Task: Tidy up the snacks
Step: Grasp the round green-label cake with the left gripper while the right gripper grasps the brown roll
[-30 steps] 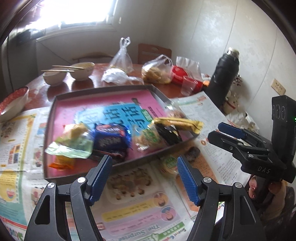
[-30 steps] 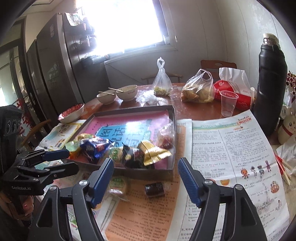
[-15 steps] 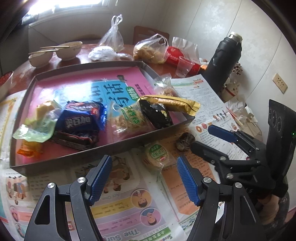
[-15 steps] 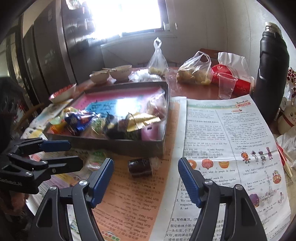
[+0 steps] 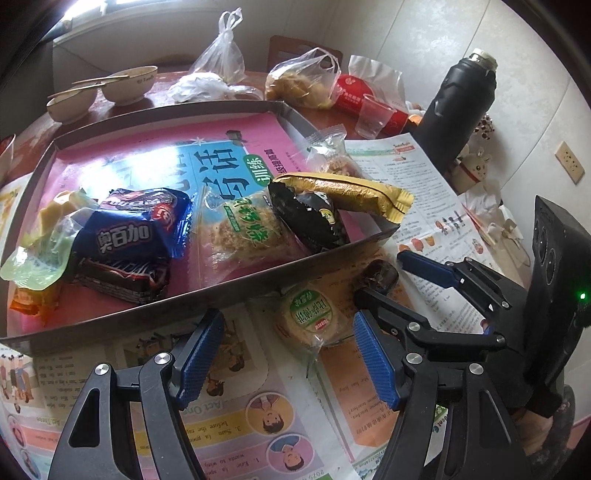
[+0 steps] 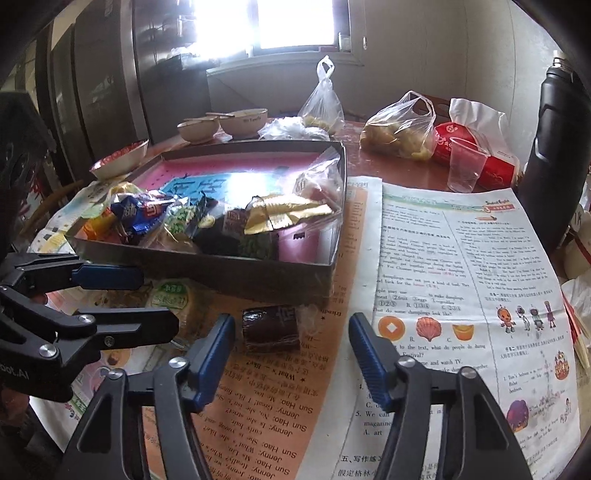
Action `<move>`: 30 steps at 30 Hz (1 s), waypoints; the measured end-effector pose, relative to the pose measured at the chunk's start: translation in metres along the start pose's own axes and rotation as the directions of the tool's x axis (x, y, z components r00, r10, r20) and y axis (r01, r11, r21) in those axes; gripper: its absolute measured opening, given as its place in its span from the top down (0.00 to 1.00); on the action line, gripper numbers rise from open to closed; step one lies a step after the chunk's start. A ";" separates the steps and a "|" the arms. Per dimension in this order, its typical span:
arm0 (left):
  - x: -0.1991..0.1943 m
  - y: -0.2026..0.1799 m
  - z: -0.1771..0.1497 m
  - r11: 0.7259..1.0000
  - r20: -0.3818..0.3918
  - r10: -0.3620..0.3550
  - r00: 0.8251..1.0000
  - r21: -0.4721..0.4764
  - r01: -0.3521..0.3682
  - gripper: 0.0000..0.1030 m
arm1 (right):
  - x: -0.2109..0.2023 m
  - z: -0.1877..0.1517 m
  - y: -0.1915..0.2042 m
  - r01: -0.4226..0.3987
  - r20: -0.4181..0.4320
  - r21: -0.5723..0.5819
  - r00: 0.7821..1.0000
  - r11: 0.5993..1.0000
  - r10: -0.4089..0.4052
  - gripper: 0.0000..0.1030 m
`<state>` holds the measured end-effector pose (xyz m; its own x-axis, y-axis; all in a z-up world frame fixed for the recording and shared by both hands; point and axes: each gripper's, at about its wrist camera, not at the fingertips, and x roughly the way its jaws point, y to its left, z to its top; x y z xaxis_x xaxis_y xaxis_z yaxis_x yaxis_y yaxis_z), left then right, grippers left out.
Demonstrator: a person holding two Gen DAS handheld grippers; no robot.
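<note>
While the left gripper is waiting, jaws apart and empty, beside a round green-labelled cake packet at centre frame, the right gripper, jaws just narrowing but still clear, is framing a dark brown wrapped sweet, likely needing a further squeeze and a lift into the grey metal tray.

A lived-in home dining corner. The round wooden counter is spread with newspapers and carries used bowls with chopsticks, tied plastic food bags, a disposable cup and a black thermos. A window, a tall refrigerator and a wall socket surround it.
</note>
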<state>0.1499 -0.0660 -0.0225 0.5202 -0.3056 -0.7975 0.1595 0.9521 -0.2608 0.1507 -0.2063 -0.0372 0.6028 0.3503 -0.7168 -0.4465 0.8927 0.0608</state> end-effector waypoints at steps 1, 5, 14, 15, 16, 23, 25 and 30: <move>0.001 0.000 0.000 1.000 -0.002 0.002 1.000 -0.002 -0.002 0.28 | 0.001 -0.001 0.000 -0.003 -0.001 0.002 1.000 1.000 0.003 0.46; 0.004 -0.002 0.001 1.000 -0.006 0.009 1.000 -0.004 -0.009 0.28 | -0.001 0.000 -0.002 -0.005 0.012 0.000 1.000 1.000 0.005 0.60; 0.012 -0.012 0.003 0.999 -0.017 0.036 0.999 0.014 -0.035 0.29 | -0.006 -0.001 -0.011 -0.005 0.012 0.016 1.000 1.000 0.004 0.63; 0.012 -0.013 0.003 0.999 -0.017 0.039 0.999 0.018 -0.039 0.34 | -0.006 -0.001 -0.012 -0.004 0.013 0.018 1.000 1.000 0.004 0.63; 0.013 -0.013 0.003 0.999 -0.015 0.041 0.999 0.019 -0.041 0.37 | -0.007 -0.001 -0.013 -0.006 0.014 0.022 1.000 1.000 0.006 0.63; 0.013 -0.012 0.003 0.999 -0.005 0.038 0.999 0.011 -0.038 0.49 | -0.017 0.000 -0.021 -0.036 0.034 0.056 0.999 0.998 0.034 0.63; 0.011 -0.009 0.002 1.000 -0.003 0.021 1.000 -0.001 -0.021 0.58 | -0.020 0.001 -0.020 -0.046 0.041 0.059 0.998 0.997 0.043 0.63; 0.002 0.005 -0.005 1.000 0.006 0.000 1.000 -0.030 0.001 0.62 | -0.028 0.004 -0.015 -0.075 0.062 0.055 0.995 0.996 0.072 0.63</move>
<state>0.1473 -0.0621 -0.0278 0.5248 -0.3060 -0.7943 0.1344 0.9512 -0.2776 0.1426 -0.2282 -0.0154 0.6091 0.4307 -0.6659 -0.4536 0.8780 0.1529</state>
